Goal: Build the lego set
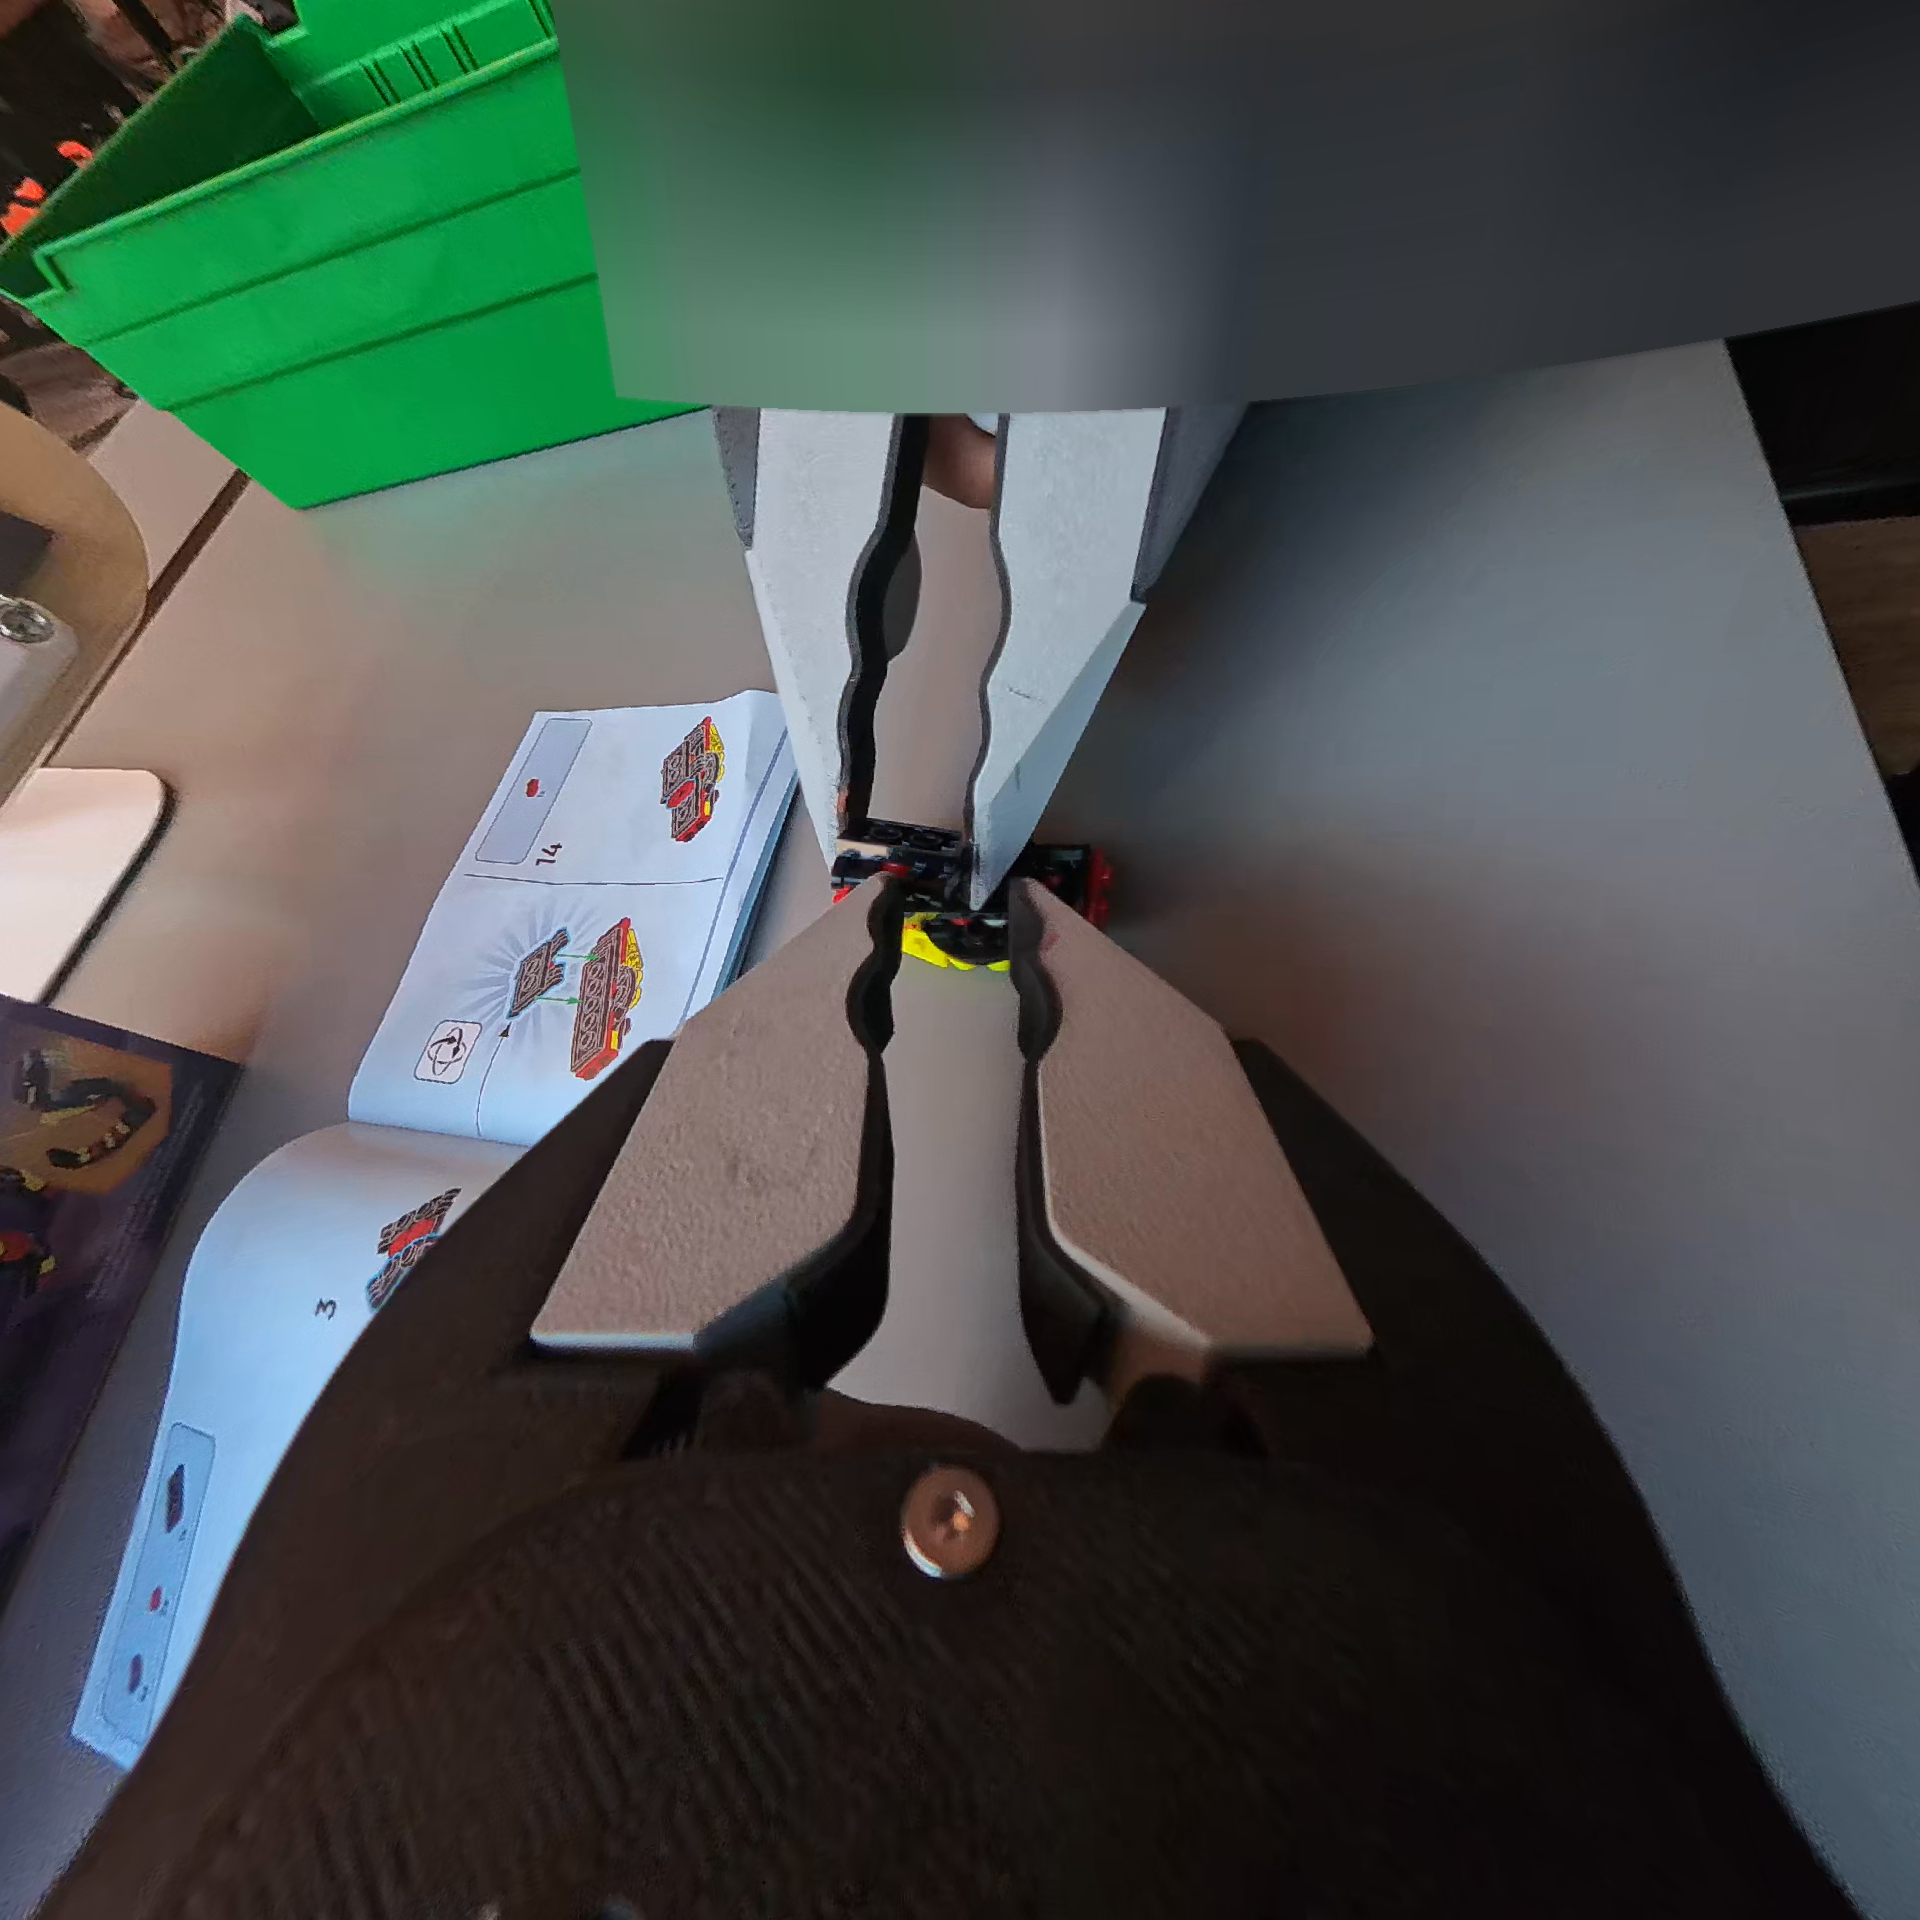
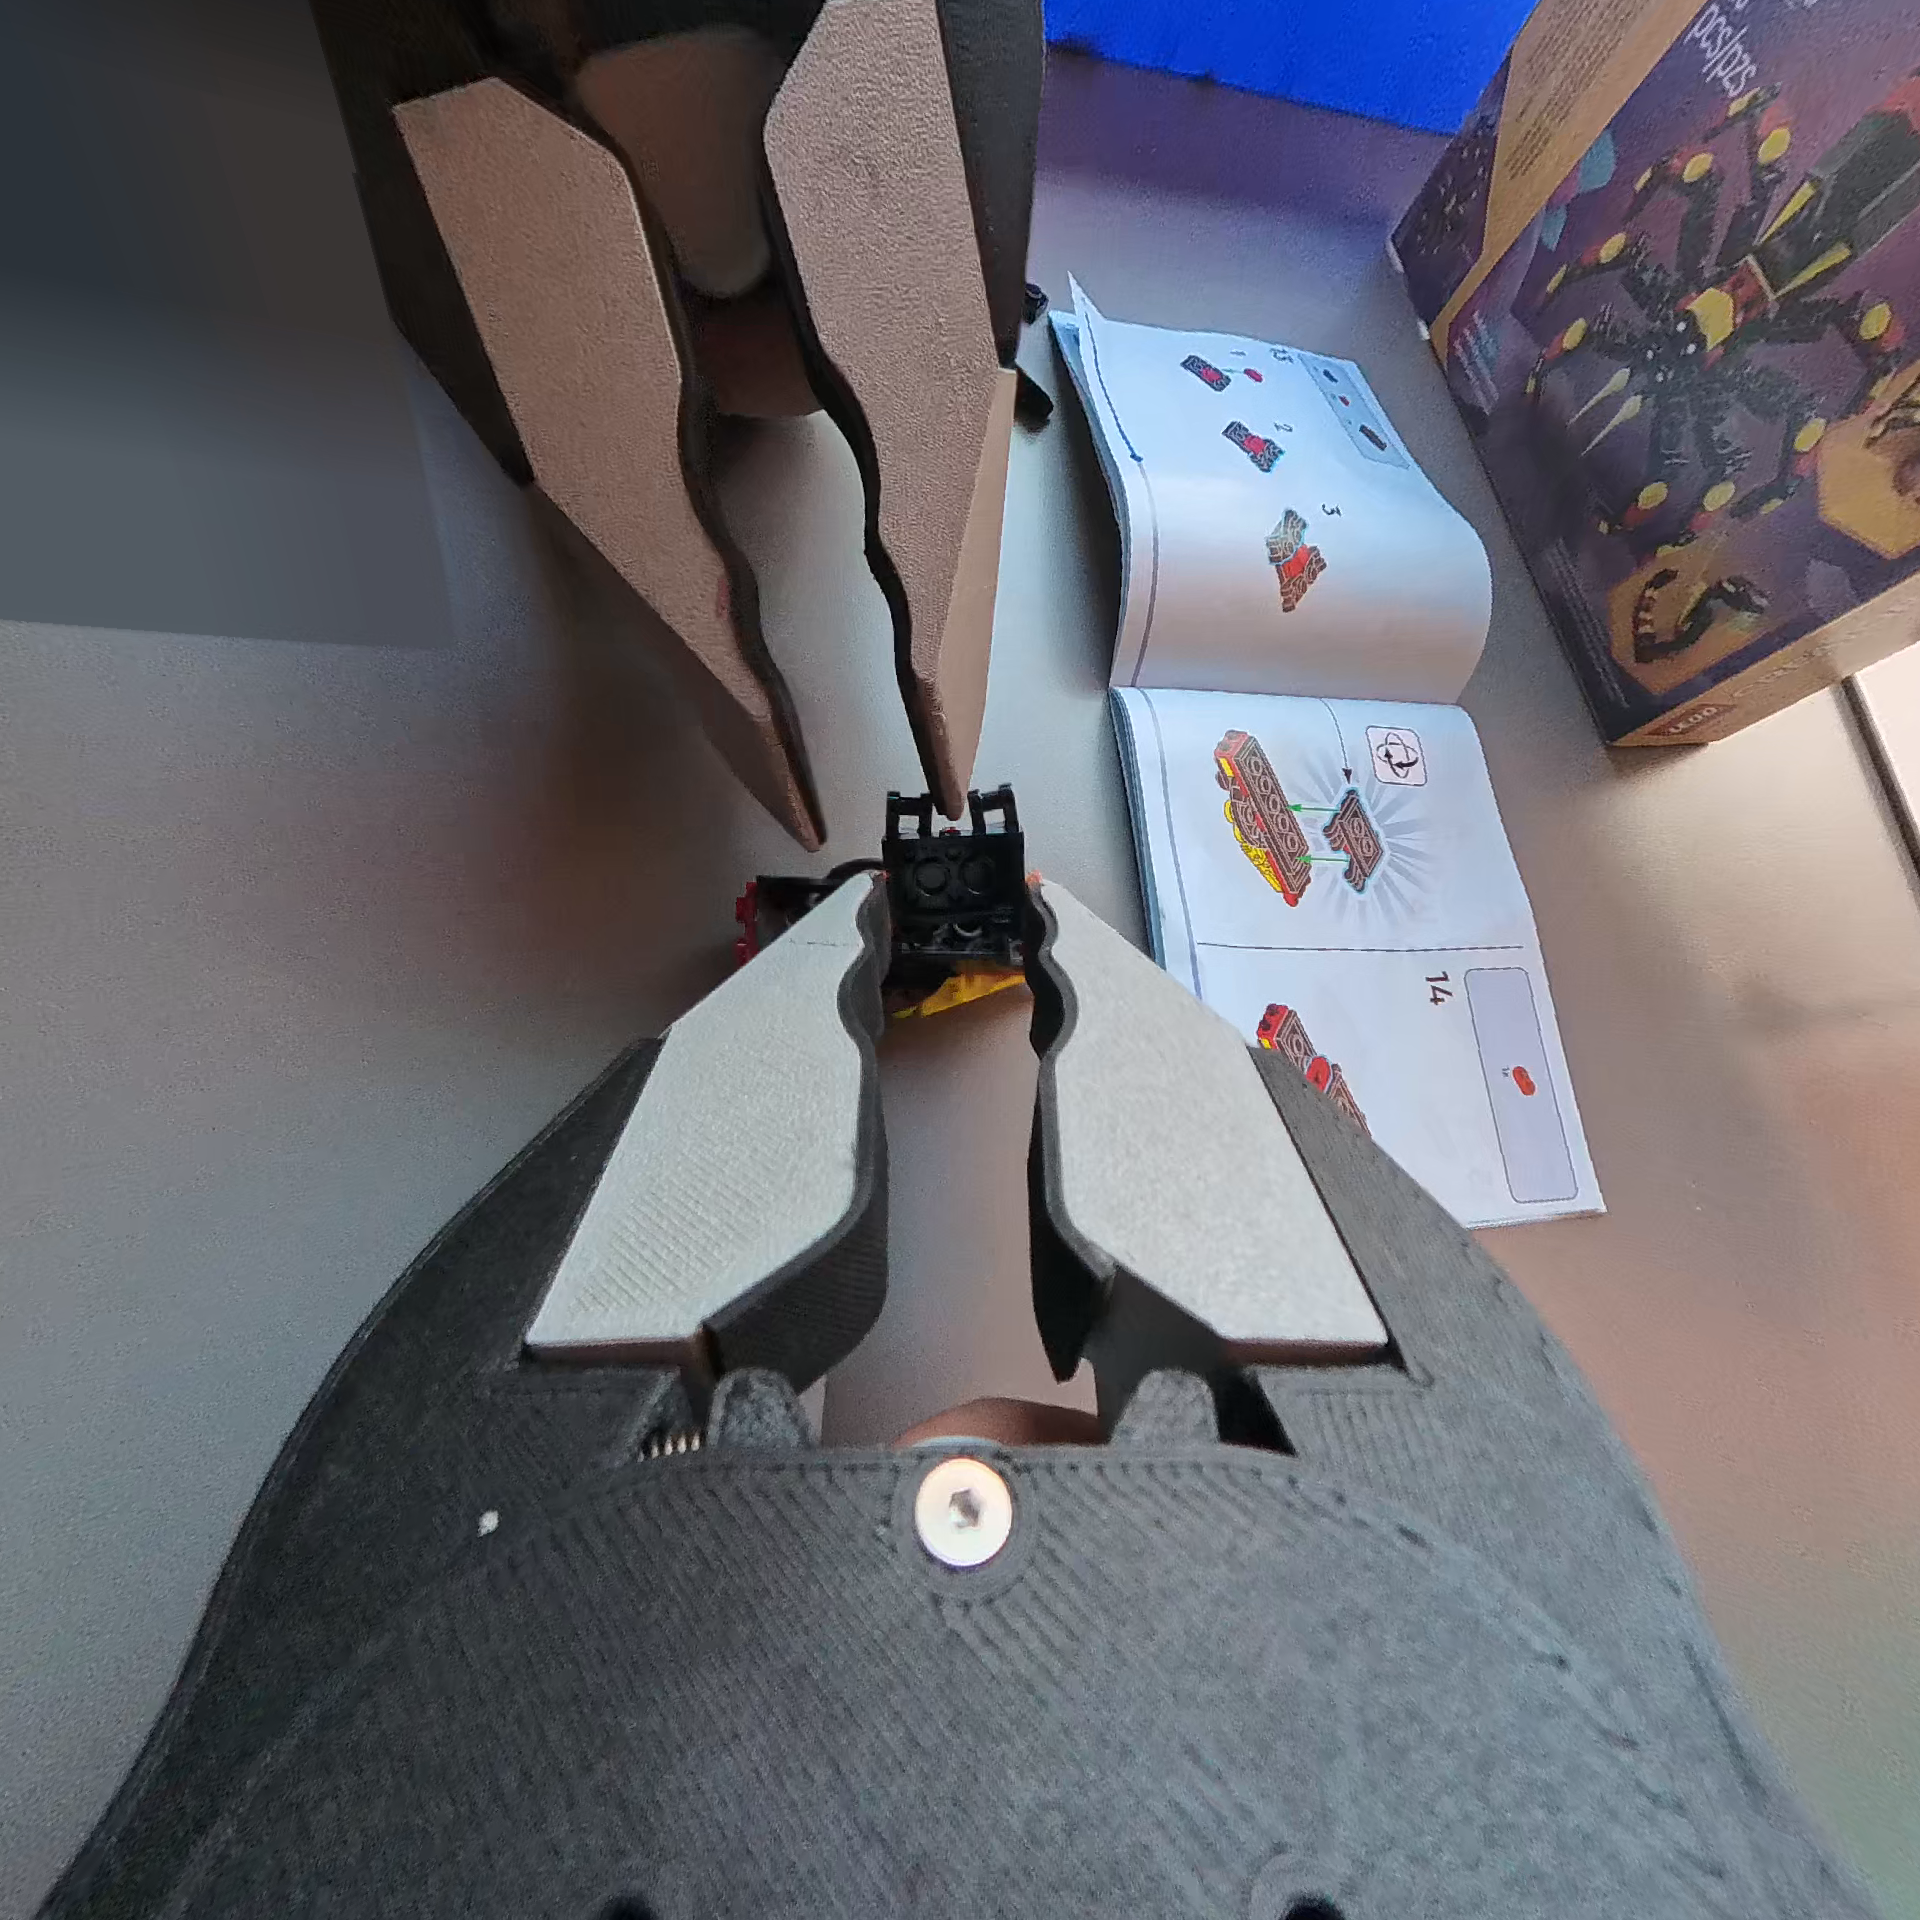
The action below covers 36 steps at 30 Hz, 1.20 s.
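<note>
The 2 grippers met tip to tip over the table (image 2: 312, 935): the right gripper (image 2: 951, 914) pinched the black lego piece (image 2: 948, 883) above the yellow-and-red model (image 1: 956, 940), which the left gripper (image 1: 951, 904) squeezed.

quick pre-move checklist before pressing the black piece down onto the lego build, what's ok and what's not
1. Right gripper shut on the black piece: ok, both fingers flank it.
2. Left gripper steadying the lego build: ok, its fingertips sit at the yellow and black section.
3. Studs lined up between piece and build: cannot tell, the fingers hide the joint.
4. Instruction booklet open beside the work: ok, flat on the table.
5. Red end of the build free of the fingers: ok, it sticks out to the side.
</note>
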Each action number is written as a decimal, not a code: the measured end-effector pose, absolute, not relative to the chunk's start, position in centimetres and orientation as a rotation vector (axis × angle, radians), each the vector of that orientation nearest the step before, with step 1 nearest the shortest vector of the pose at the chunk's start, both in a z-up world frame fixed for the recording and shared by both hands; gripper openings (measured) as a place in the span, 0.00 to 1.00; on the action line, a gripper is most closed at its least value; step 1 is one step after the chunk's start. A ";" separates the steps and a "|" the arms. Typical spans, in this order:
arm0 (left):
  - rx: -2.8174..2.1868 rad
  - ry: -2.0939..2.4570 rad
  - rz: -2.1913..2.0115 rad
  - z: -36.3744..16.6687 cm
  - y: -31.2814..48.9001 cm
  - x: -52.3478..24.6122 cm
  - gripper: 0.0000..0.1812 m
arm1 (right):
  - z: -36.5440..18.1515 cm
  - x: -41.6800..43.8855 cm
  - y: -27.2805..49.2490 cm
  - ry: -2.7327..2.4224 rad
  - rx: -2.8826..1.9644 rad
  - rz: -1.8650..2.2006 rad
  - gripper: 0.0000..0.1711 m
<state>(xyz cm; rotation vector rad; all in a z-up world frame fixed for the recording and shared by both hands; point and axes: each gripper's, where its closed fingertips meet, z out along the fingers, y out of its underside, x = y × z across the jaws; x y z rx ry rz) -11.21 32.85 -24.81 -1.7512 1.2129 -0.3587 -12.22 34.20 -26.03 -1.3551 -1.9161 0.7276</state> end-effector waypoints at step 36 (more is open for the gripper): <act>-1.702 1.316 -0.261 -25.6 32.5 -11.5 0.10 | -25.1 -12.2 33.8 -1.934 -1.203 0.479 0.13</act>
